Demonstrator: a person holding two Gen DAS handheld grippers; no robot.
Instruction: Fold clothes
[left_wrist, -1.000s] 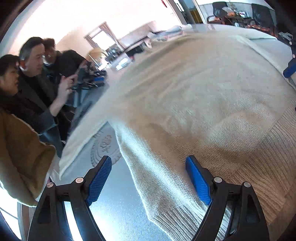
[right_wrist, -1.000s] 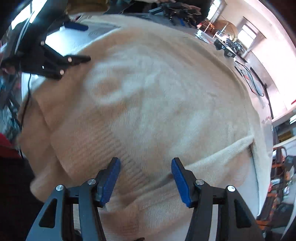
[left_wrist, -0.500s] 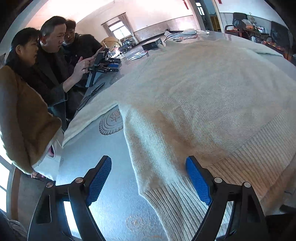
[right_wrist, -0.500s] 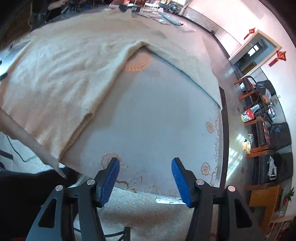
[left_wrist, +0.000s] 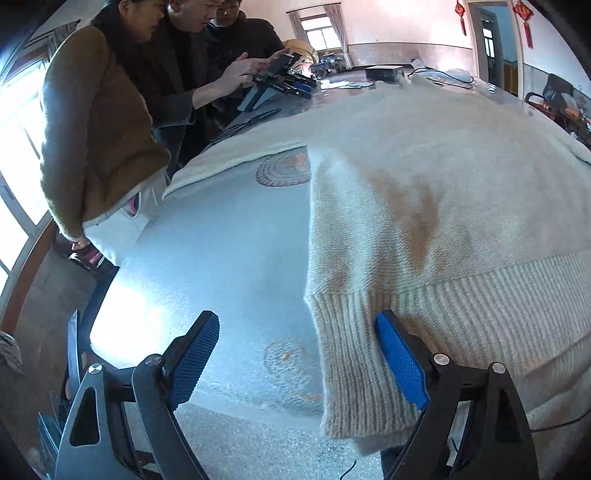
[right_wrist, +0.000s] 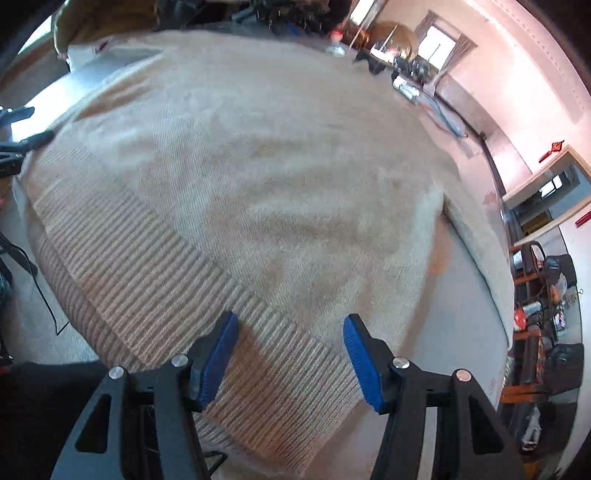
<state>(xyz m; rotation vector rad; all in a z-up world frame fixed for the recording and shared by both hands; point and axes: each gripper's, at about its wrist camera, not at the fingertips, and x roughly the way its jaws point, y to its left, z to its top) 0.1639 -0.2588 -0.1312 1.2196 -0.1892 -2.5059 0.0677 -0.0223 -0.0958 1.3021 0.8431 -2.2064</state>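
Observation:
A cream knit sweater (left_wrist: 443, 192) lies spread flat on a silvery table cover (left_wrist: 221, 258), its ribbed hem (left_wrist: 461, 306) hanging over the near edge. My left gripper (left_wrist: 295, 354) is open above the hem's left corner, and the ribbed corner lies between its blue pads. In the right wrist view the same sweater (right_wrist: 258, 166) fills the frame. My right gripper (right_wrist: 291, 354) is open over the ribbed hem (right_wrist: 177, 280) near its right corner, with fabric under the gap. One sleeve (left_wrist: 229, 162) stretches left across the table, another sleeve (right_wrist: 476, 236) runs along the right.
Three people (left_wrist: 110, 122) stand at the table's left side, handling black grippers (left_wrist: 277, 81) at the far end. Boxes and cables (left_wrist: 388, 72) lie at the far end. Chairs and shelves (right_wrist: 546, 295) line the right wall. My left gripper's black fingers (right_wrist: 22, 140) show in the right wrist view.
Both grippers have pulled back toward the near hem. The left view slid from over the sweater body to its hem corner; the right swung off to bare table, then back over the hem.

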